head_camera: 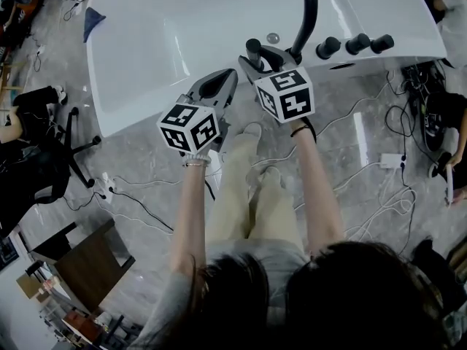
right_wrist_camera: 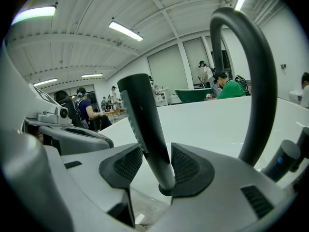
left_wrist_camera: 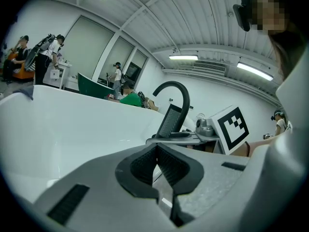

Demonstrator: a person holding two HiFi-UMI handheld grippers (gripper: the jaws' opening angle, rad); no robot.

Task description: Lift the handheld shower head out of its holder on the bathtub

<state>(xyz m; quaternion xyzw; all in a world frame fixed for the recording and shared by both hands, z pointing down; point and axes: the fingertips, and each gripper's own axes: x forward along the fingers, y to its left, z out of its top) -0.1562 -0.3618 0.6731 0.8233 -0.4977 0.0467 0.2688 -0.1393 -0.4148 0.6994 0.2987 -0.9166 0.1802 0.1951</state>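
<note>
On tub rim (right_wrist_camera: 207, 124), shower head (right_wrist_camera: 145, 120) betw. R gripper's (right_wrist_camera: 157, 161) spread fingers (right_wrist_camera: 189, 167).

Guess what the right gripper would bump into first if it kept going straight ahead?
The dark shower head. It stands between the right gripper's open jaws, so pushing on would probably press it deeper between them, before reaching the white bathtub behind.

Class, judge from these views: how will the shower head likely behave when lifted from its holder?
The shower head looks like a rigid, rounded bar, so it should lift stiffly but might slip in the right gripper. It leans, so it probably comes out along that slant. Slim, so likely light.
</note>
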